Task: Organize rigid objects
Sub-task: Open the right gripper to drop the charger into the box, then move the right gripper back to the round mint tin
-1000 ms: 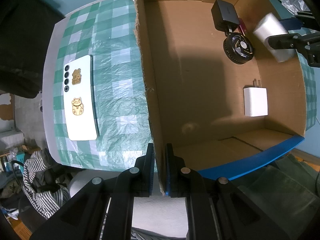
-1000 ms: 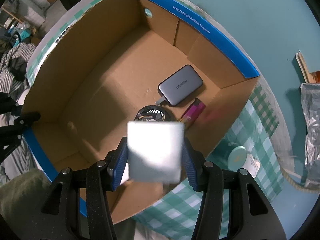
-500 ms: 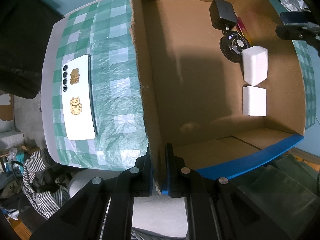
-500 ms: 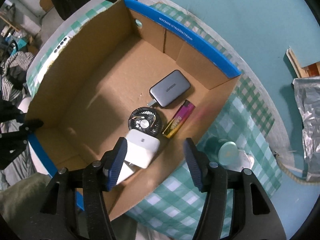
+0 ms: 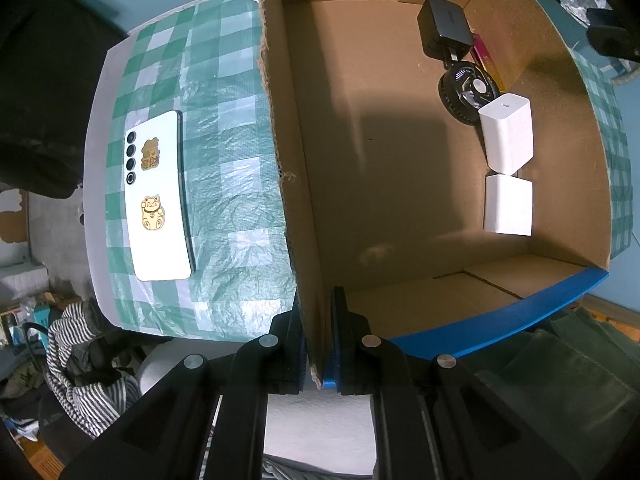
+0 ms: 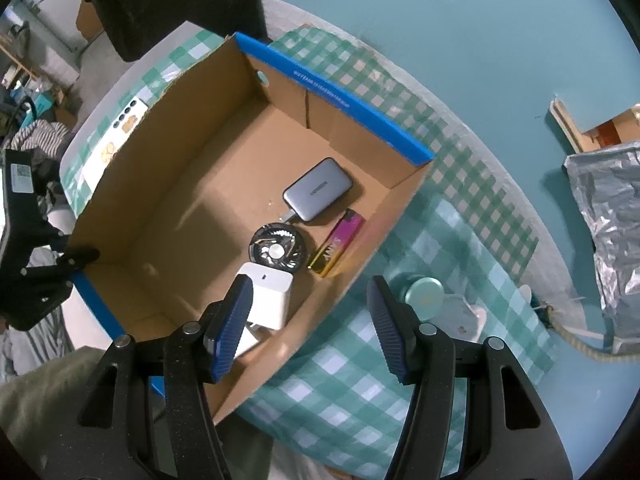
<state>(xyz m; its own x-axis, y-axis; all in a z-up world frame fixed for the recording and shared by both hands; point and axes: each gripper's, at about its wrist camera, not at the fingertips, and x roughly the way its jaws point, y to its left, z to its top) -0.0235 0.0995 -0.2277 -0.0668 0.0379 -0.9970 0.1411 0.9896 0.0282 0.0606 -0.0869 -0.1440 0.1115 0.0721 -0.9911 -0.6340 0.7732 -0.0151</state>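
A cardboard box with blue rims stands on the checked cloth. Inside lie a white charger, a second white charger, a round black fan, a grey power bank and a pink-yellow lighter. My left gripper is shut on the box's near wall. My right gripper is open and empty above the box's right wall. A white phone with gold cat stickers lies left of the box.
A round teal-lidded jar and a small white object sit on the cloth right of the box. A silver foil bag lies at far right. Striped clothing lies below the table edge.
My right gripper opened and let go of the white charger, which now lies in the box against the fan. The gripper then rose and drew back to the right.
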